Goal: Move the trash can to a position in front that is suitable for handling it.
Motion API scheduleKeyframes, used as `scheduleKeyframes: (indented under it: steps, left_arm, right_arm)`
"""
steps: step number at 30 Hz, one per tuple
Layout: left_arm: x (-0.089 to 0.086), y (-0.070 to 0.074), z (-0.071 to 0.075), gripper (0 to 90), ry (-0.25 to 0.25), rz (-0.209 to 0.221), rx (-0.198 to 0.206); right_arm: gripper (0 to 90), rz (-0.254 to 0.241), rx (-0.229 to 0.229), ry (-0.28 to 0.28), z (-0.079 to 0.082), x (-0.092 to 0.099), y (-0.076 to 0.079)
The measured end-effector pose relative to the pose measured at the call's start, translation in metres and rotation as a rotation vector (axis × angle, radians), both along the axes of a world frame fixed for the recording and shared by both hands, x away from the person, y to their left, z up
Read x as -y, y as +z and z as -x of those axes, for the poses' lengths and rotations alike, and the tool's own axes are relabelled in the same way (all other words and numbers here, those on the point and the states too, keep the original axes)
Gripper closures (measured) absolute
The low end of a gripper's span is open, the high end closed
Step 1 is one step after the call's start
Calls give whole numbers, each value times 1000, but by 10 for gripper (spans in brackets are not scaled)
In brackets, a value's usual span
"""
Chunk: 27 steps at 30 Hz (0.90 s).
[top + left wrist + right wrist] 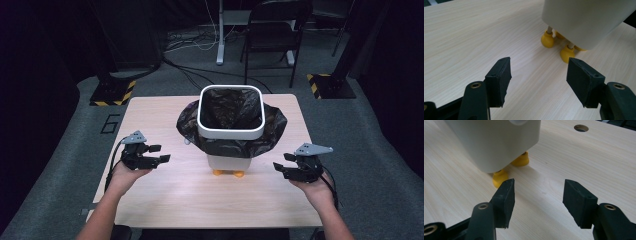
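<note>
"6" marked on floor (111, 123), left of table (150, 107)

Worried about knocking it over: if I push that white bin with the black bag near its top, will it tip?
Probably. The white bin stands tall on small yellow feet, so a high push likely tips it. The black bag looks floppy and thin, likely slippery.

At the middle of the counter (165, 200), toward its far edge: bin (231, 150), raised on feet (547, 41). In the bin, a liner bag (230, 107), draped outward over the rim on every side. Left of the bin, well apart: left gripper (159, 153), fingers (499, 77) toward the bin. Right of it, likewise apart: right gripper (282, 162). Beyond the counter, on the floor: chair (272, 35), stand pole (220, 30), cables (190, 42).
</note>
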<state>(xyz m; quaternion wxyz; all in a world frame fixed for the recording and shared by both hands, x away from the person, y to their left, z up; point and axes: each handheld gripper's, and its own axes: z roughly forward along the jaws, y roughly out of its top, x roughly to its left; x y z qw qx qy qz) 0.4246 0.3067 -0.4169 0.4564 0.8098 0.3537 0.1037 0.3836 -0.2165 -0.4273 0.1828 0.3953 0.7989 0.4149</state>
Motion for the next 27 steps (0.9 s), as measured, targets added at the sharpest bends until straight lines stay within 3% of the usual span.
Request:
scheduleKeyframes:
  steps: [11, 27]
  left_arm:
    - [10, 16, 1, 363, -35, 10, 24]
    - [28, 32, -4, 383, -70, 30, 40]
  right_arm:
    - [420, -27, 21, 27, 0, -5, 18]
    - [424, -27, 47, 47, -3, -9, 37]
